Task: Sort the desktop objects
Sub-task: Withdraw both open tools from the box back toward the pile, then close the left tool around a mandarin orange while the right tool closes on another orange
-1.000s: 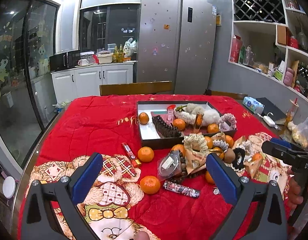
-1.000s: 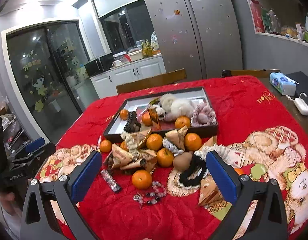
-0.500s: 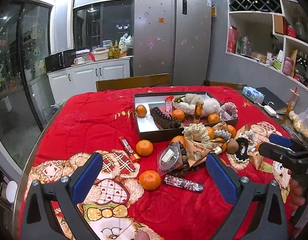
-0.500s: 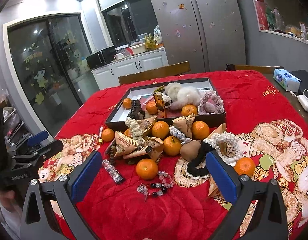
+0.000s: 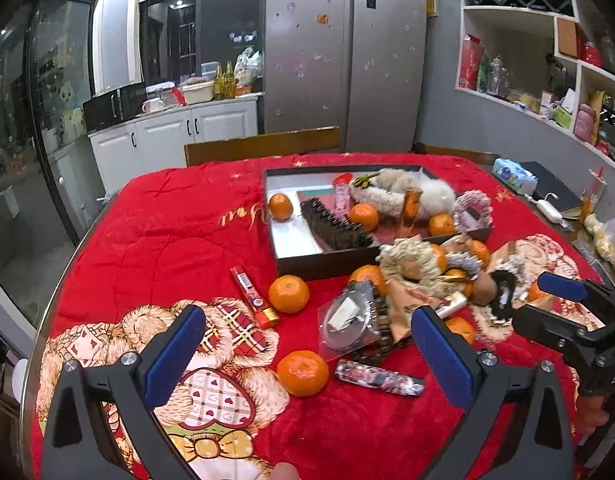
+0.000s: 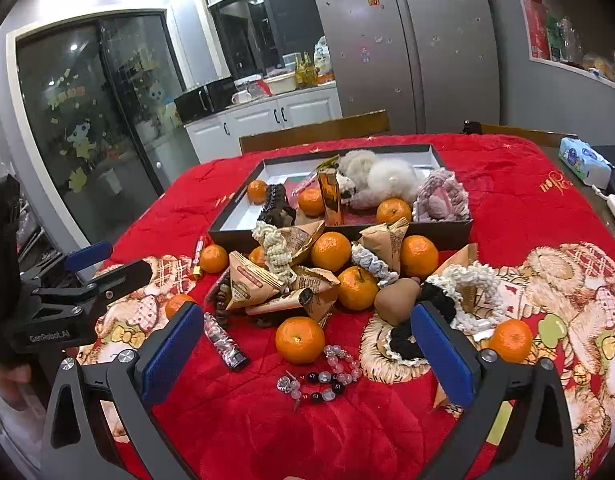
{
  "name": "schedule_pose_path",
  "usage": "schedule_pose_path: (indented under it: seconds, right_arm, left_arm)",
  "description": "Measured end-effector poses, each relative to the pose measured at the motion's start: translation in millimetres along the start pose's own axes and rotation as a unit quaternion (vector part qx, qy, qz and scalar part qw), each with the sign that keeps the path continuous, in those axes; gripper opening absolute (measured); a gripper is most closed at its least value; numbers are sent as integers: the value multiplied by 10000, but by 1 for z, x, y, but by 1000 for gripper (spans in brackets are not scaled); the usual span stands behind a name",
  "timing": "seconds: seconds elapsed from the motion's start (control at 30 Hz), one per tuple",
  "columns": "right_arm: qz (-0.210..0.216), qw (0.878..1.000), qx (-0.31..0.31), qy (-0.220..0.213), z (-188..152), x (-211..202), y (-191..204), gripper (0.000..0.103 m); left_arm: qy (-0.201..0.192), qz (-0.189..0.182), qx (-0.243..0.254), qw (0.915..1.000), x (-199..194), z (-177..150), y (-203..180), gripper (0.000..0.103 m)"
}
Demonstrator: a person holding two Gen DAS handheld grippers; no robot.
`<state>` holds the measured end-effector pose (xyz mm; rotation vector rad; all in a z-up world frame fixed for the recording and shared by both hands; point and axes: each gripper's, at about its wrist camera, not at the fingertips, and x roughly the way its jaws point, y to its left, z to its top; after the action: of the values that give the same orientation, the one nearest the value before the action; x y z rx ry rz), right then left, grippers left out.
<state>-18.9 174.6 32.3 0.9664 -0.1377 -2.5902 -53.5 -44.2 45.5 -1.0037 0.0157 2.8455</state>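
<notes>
Kitchen tabletop w/ red cloth (image 5: 167,220): you've edged both claws closer. Left claw (image 5: 307,354) & right claw (image 6: 307,354) wide open, empty; tangerine (image 5: 302,373) loose just ahead, tray (image 5: 327,266) beyond. Nothing sorted yet.

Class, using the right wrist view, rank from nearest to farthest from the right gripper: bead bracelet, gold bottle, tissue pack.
From the right gripper:
1. Bead bracelet, on the cloth between the fingers.
2. Gold bottle, upright in the tray.
3. Tissue pack, far right table edge.

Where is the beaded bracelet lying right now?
Right wrist view: the beaded bracelet lies on the red blanket just in front of the nearest orange, between that gripper's open fingers.
</notes>
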Motion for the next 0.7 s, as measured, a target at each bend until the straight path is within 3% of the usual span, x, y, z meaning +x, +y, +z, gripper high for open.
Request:
schedule_pose_path:
  seconds: [0.2, 0.37, 0.7]
  right_arm:
    - [-90, 9998, 26, 182, 0, 25, -2, 103]
    - [-104, 9993, -1, 346, -3, 44, -2, 103]
    - [28, 9948, 54, 1014, -21, 79, -7, 76]
  left_arm:
    - [311, 7, -137, 9994, 26, -7, 15, 103]
    - [432, 101, 32, 9990, 42, -14, 16, 103]
    - [745, 93, 191, 9970, 66, -28, 9, 103]
